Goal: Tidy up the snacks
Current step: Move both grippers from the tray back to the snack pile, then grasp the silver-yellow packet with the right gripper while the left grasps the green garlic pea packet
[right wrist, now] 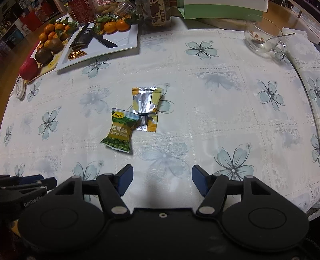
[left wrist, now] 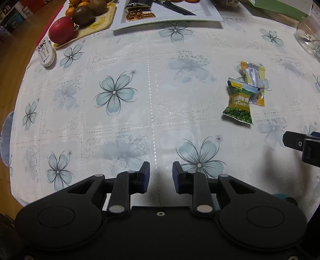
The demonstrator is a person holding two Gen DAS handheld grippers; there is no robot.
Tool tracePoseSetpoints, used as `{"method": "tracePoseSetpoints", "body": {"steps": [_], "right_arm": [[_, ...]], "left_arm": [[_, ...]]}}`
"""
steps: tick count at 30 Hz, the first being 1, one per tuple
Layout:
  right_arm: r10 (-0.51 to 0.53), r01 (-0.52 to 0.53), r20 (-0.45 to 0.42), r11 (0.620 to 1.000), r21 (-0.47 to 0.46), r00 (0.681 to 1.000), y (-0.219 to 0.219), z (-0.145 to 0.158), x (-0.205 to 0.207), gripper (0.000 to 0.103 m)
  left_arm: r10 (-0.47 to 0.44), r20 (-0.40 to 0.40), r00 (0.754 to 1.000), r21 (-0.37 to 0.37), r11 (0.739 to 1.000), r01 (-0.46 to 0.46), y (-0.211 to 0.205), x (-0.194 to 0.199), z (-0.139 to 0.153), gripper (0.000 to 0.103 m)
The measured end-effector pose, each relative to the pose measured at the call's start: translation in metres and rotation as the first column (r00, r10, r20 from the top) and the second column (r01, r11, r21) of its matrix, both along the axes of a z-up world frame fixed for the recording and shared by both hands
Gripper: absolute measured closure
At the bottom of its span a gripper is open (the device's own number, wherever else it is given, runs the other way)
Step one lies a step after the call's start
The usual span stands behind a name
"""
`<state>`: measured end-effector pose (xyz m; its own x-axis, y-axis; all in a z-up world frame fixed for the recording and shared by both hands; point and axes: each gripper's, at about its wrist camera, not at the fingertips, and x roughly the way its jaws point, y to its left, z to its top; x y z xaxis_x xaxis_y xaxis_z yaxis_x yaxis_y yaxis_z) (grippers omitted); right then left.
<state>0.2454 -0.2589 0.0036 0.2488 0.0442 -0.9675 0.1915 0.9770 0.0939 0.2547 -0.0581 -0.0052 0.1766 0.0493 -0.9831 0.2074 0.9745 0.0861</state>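
Observation:
A green garlic-flavour snack packet (right wrist: 119, 131) lies on the flowered tablecloth, overlapping a yellow and silver packet (right wrist: 146, 108) just behind it. Both also show in the left wrist view, the green packet (left wrist: 239, 102) and the yellow packet (left wrist: 255, 82) at the right. My right gripper (right wrist: 162, 179) is open and empty, a little short of the packets. My left gripper (left wrist: 161, 177) is open and empty over bare cloth, to the left of the packets. A white plate (right wrist: 124, 43) at the back left holds dark and gold wrapped snacks (right wrist: 77, 54).
A yellow tray of fruit (right wrist: 47, 50) with a red apple (right wrist: 29, 69) stands at the far left. A white remote (left wrist: 46, 52) lies beside it. A glass cup with a spoon (right wrist: 263, 37) stands at the back right. A green box (right wrist: 222, 9) and jars stand at the back.

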Motion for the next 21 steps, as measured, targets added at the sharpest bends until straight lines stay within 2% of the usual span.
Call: {"method": "tracePoseSetpoints", "body": {"steps": [4,6,8,10,12,15,18,21], "right_arm": [[-0.017,0.017,0.008,0.996,-0.086,1.0,0.003,-0.007,0.013,0.034],[-0.019,0.021,0.015,0.99,-0.136,1.0,0.005,-0.01,0.022,0.022],[-0.02,0.024,0.023,0.983,-0.183,1.0,0.007,-0.013,0.031,0.017],[-0.013,0.02,0.032,0.973,-0.231,0.999,0.01,-0.015,0.042,0.016],[0.002,0.005,0.024,0.962,-0.272,1.0,0.014,-0.017,0.055,0.011],[0.042,-0.039,0.002,0.942,-0.332,0.999,0.022,-0.023,0.074,0.011],[0.055,-0.028,0.083,0.955,-0.296,0.995,0.025,-0.025,0.085,0.012],[-0.008,0.019,0.086,0.991,-0.132,0.996,0.017,-0.027,0.096,0.017]], "left_arm": [[0.01,-0.031,0.999,-0.014,1.0,-0.011,0.0,0.005,-0.009,0.068],[0.019,-0.046,0.999,-0.017,1.0,-0.02,0.002,0.008,-0.012,0.068],[0.029,-0.046,0.999,-0.014,0.999,-0.03,0.002,0.011,-0.014,0.068],[0.041,-0.038,0.998,-0.007,0.999,-0.041,0.002,0.014,-0.013,0.068],[0.051,-0.035,0.998,-0.004,0.999,-0.052,0.002,0.017,-0.014,0.068],[0.066,-0.048,0.997,-0.022,0.997,-0.067,0.002,0.02,-0.014,0.068],[0.066,-0.059,0.996,-0.036,0.997,-0.068,-0.002,0.022,-0.016,0.068],[0.061,-0.062,0.996,-0.036,0.997,-0.064,-0.005,0.023,-0.017,0.068]]}}
